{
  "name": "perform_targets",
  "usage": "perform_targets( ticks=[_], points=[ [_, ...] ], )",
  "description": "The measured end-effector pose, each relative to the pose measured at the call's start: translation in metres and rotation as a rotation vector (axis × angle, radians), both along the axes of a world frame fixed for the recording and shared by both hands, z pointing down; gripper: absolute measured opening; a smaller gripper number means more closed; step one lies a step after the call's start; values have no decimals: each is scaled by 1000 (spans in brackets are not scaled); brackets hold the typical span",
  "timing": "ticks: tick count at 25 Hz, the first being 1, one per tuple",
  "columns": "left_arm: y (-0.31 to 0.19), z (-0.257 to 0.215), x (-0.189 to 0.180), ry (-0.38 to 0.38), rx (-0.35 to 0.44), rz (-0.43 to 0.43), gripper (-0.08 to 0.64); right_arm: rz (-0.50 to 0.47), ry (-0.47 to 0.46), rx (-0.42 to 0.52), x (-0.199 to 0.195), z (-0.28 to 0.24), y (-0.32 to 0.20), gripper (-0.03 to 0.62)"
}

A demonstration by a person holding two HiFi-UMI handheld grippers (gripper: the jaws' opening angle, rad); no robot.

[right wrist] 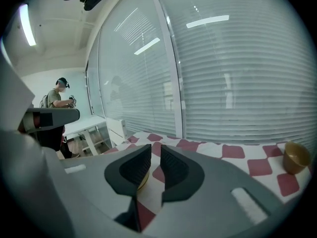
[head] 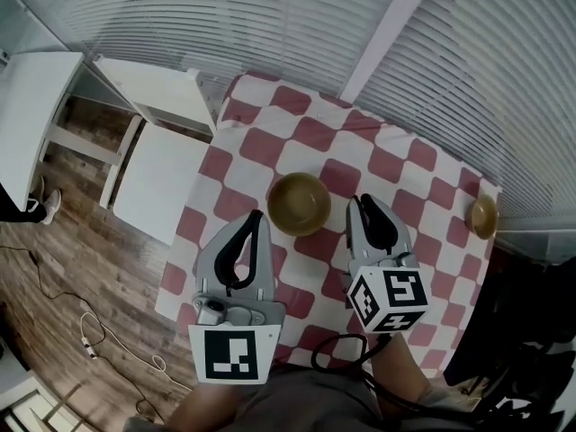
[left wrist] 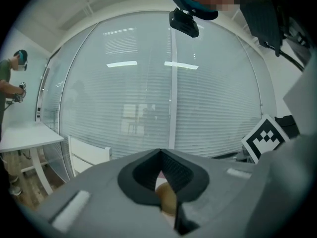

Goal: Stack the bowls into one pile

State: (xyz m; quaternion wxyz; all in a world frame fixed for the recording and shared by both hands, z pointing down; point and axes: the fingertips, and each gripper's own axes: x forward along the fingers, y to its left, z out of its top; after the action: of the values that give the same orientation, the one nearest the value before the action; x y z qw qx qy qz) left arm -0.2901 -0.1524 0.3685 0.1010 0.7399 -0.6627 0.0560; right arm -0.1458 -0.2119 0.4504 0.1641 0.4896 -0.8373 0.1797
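Note:
A wide olive-brown bowl [head: 297, 203] sits near the middle of the red-and-white checked table [head: 396, 165]. A smaller bowl of the same colour [head: 483, 214] stands alone at the table's right edge, also seen in the right gripper view [right wrist: 296, 157]. My left gripper [head: 256, 216] hovers just left of the wide bowl with its tips together and nothing between them. A sliver of that bowl [left wrist: 167, 200] shows below its jaws. My right gripper [head: 360, 202] hangs just right of the wide bowl. Its jaws stand slightly apart [right wrist: 155, 150], holding nothing.
Left of the table stand a white chair [head: 160, 180] and a white desk [head: 31, 115] on a wood floor with a loose cable [head: 90, 331]. Glass walls with blinds run behind the table. A person [right wrist: 55, 99] stands far back at another desk.

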Motion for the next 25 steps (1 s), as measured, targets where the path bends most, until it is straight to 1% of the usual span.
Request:
perform_targets(
  ticks=[5,7,17,21,25],
  points=[
    [10,-33,48,-16,59,58,0,57,-15,73,50,-38,13,62],
    [15,-47,75,-18,82,88,0,87,-13,97,77,-54,20,28],
    [32,-112,222,-26,225,320,0,313,-18,234,231,-125,53,28],
    [38,-127,271,-27,247,392,0,398,-4,267,288,-145,68,28],
    [39,-137,311,-21,277,455,0,479,7,298,338,-158,74,28]
  ],
)
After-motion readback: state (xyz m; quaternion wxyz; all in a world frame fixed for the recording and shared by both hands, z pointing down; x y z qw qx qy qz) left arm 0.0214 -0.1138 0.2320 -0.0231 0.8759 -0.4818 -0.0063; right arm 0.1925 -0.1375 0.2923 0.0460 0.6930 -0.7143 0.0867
